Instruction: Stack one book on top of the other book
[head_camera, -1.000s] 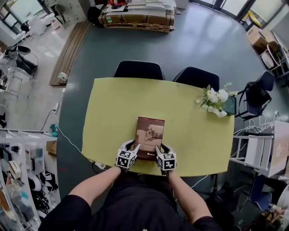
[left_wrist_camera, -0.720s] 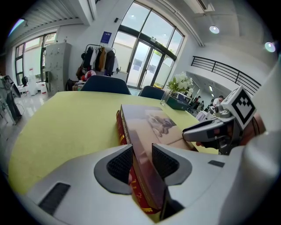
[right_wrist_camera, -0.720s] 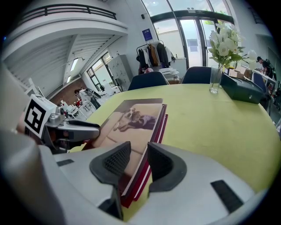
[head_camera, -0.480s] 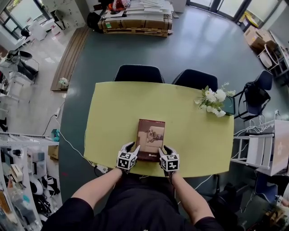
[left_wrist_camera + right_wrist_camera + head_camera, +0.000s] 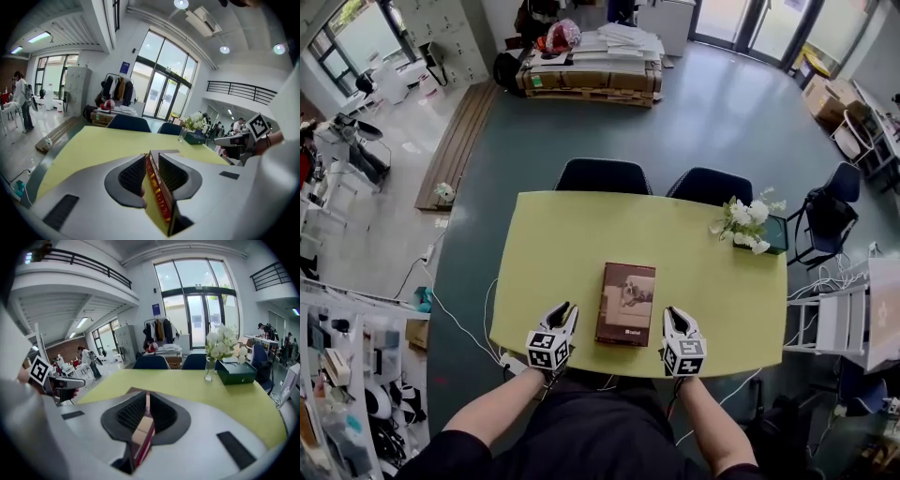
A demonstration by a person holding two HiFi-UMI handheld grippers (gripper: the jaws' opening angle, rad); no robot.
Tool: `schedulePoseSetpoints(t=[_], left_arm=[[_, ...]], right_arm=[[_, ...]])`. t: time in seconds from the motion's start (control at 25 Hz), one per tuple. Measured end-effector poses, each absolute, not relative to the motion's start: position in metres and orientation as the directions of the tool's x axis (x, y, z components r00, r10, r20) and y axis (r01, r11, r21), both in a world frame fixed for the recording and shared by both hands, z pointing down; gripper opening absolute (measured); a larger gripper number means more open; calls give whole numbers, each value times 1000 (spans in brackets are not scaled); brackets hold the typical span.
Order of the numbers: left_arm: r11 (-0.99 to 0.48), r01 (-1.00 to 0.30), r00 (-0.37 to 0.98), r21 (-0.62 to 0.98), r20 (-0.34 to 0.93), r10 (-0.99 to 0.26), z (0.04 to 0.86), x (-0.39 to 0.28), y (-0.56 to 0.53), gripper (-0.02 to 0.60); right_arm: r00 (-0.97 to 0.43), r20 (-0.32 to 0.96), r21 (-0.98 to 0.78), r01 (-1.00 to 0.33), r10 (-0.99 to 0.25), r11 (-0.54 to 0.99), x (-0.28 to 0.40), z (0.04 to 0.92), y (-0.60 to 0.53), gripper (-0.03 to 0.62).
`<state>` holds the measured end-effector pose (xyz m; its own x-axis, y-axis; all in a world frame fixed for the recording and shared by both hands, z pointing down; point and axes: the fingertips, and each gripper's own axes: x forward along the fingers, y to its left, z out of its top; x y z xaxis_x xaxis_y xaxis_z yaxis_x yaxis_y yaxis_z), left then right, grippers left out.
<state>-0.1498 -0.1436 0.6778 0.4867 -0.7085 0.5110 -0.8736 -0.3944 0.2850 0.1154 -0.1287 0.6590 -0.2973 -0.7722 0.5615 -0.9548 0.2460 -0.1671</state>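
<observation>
Yellow tabletop [image 5: 562,244] holds the book [image 5: 625,303], long axis running away from the person, midway between left claw [image 5: 561,311] and right claw [image 5: 671,315]; both just narrowed on nothing, the right's jaws almost together.

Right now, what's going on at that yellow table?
A person holds a two-fingered gripper in each hand. The left gripper and right gripper hover either side of the brown hardcover book, which lies flat on the yellow table, and they touch nothing. Their fingers have just been closing, with nothing between them.
</observation>
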Motion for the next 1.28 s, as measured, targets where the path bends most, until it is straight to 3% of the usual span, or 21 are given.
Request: schedulePoseSetpoints(t=[0.24, 0.48, 0.92, 1.28], left_arm=[[-410, -871, 491, 272, 430, -757, 599, -173, -131, 17], [-510, -801, 596, 314, 340, -727, 545, -168, -97, 11], [-687, -653, 750, 319, 147, -645, 448, -145, -33, 11], [-750, -621, 770, 227, -3, -638, 359, -129, 56, 11]], right_arm=[[-387, 356, -162, -922, -851, 352, 24, 537, -119, 18], [-463, 281, -102, -885, -841, 453, -56, 475, -70, 18], [-409, 87, -108, -910, -908, 399, -45, 356, 18, 18], [-492, 16, -140, -863, -870, 486, -45, 323, 93, 18]])
